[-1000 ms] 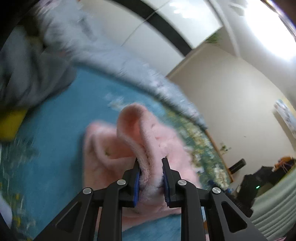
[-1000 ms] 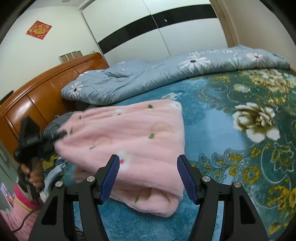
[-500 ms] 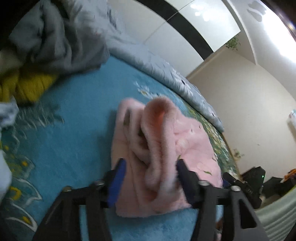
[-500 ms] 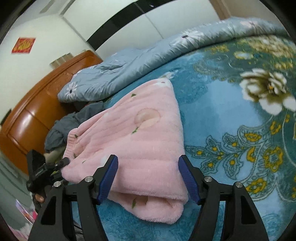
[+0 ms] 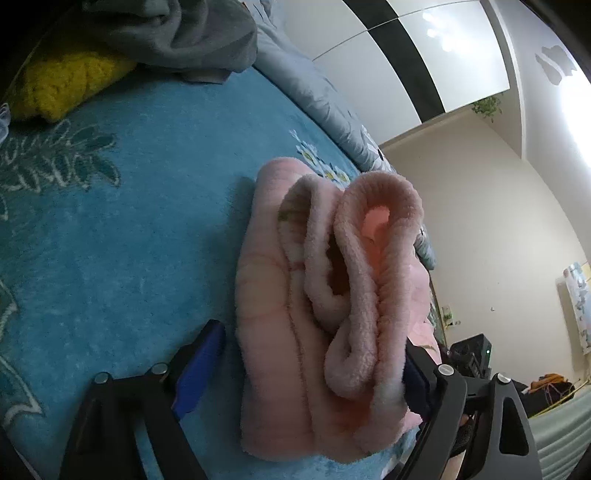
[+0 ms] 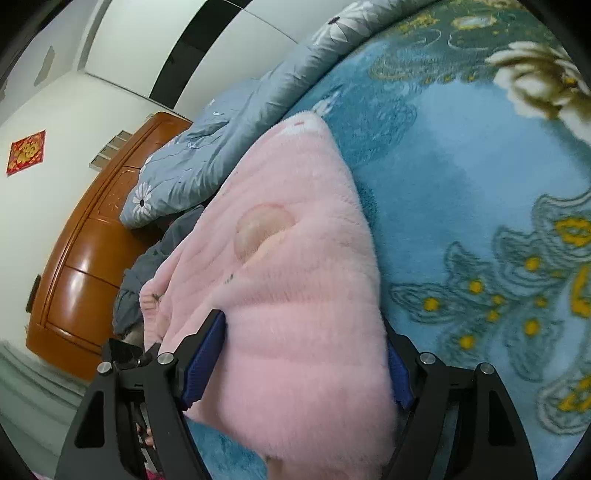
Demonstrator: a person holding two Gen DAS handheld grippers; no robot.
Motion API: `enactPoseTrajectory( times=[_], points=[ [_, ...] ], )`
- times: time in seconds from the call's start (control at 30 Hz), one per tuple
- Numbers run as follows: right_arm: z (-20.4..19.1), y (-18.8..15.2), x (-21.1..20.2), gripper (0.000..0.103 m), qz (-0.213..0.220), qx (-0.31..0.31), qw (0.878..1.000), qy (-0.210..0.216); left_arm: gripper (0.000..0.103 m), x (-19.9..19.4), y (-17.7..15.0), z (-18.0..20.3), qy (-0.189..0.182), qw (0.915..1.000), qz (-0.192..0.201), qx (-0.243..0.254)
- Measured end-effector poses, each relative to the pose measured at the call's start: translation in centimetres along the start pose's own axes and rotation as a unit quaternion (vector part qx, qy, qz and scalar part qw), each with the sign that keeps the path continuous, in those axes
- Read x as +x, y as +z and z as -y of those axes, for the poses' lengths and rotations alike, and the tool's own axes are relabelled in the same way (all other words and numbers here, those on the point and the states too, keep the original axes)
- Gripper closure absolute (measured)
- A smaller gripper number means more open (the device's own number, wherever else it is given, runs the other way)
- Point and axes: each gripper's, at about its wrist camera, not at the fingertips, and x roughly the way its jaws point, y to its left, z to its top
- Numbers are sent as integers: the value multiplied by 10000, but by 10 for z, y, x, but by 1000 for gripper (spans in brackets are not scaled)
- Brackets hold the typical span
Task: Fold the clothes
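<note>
A folded pink fleece garment (image 5: 295, 295) lies on the teal floral bedspread (image 5: 129, 221). In the left wrist view its layered folded edges face me. My left gripper (image 5: 306, 373) is open wide, its jaws on either side of the garment's near end. In the right wrist view the pink garment (image 6: 288, 277) fills the middle. My right gripper (image 6: 299, 365) is open wide, with the garment's near edge between its blue pads (image 6: 203, 354).
A yellow knit item (image 5: 62, 81) and grey clothing (image 5: 177, 33) lie at the far left of the bed. A grey-blue flowered duvet (image 6: 236, 122) runs along the back. A wooden headboard (image 6: 92, 251) stands at the left. The left gripper's body (image 6: 122, 354) shows beyond the garment.
My left gripper has let go of the pink garment's folded edge and opened wide. The garment has dropped flat onto the bed. My right gripper has moved in over the garment's near edge.
</note>
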Motion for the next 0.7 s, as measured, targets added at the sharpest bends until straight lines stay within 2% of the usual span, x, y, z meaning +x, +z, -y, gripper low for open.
enactPoseTrajectory(
  times=[0.07,0.1,0.13,0.17,0.2,0.27,0.4,0.5,0.6,0.7],
  points=[
    [-3,2,0,26,24,58,10000,10,22,2,-2,4,-73,10000,-19,-26],
    [-4,2,-2,35,54,86,9999,63,35,1,-6,3,-139,9999,-30,-67],
    [-5,3,-4,41,84,114,9998,116,40,-1,-10,3,-175,9998,-26,-104],
    [-6,4,-8,54,106,113,9997,166,43,-3,-11,5,-153,9998,-4,-100],
    [-9,5,-13,60,117,68,9997,210,50,-5,-12,8,-101,9999,23,-64],
    [-15,7,-23,65,140,-20,9995,299,54,-7,-14,19,-17,10000,80,28],
    [-24,14,-55,66,305,-312,9983,379,55,-8,-21,53,-125,9994,30,320],
    [-23,21,-86,66,453,-514,9971,330,55,3,-27,87,-316,9970,-181,677],
    [-10,26,-123,66,601,-648,9960,93,55,30,-37,126,-522,9914,-507,1091],
    [18,28,-170,66,841,-632,9941,-246,55,78,-43,171,-682,9819,-985,1467]
  ],
)
